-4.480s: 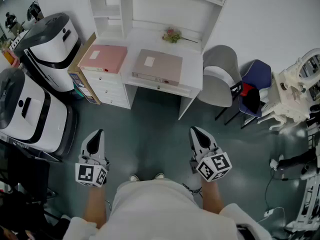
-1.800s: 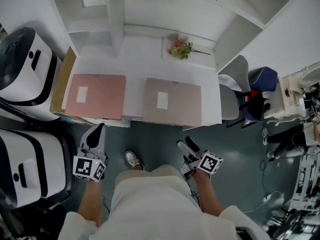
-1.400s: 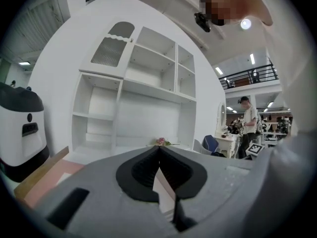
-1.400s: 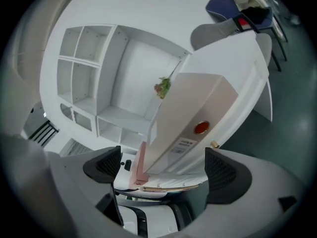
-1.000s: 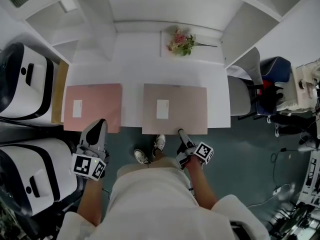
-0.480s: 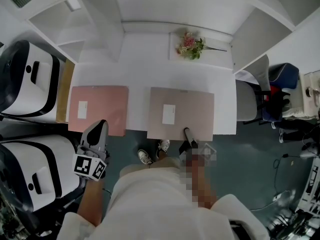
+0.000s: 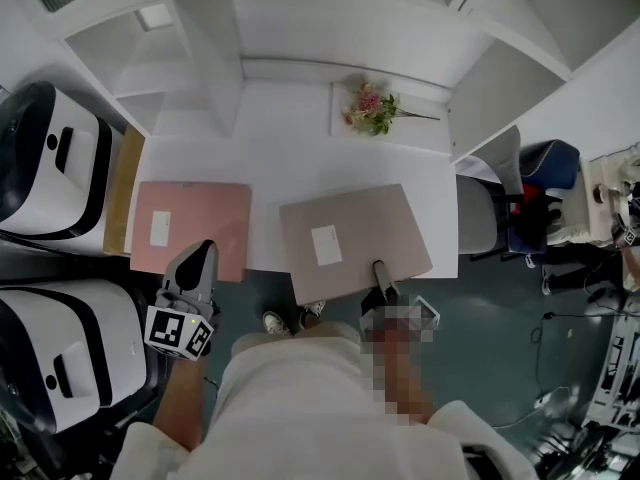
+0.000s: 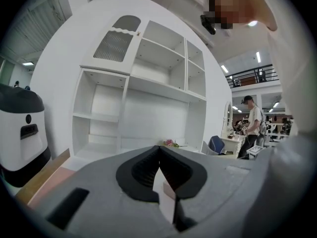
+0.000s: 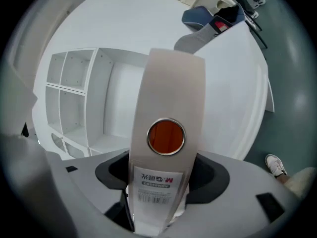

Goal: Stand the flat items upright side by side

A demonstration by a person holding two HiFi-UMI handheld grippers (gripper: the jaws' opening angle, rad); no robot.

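Two flat binders lie on the white desk (image 7: 290, 148). The pink binder (image 7: 190, 228) rests flat at the left front. The beige binder (image 7: 355, 238) sits skewed, its near right corner past the desk edge. My right gripper (image 7: 383, 278) is shut on that binder's spine (image 9: 168, 98), just below its round finger hole; its jaws have just been closing with the spine between them. My left gripper (image 7: 202, 258) hovers at the pink binder's near edge, jaws shut and empty (image 8: 159, 152).
A vase-less flower sprig (image 7: 372, 108) lies at the desk's back. Open shelves (image 7: 190, 38) rise behind the desk. Two white machines (image 7: 50, 168) and a cardboard sheet (image 7: 122, 193) stand left; a grey chair (image 7: 482, 198) stands right. A person (image 8: 252, 125) stands far off.
The right gripper's jaws closed on the beige binder's near edge and rose. The binder swung from square to skewed. The left gripper stayed put.
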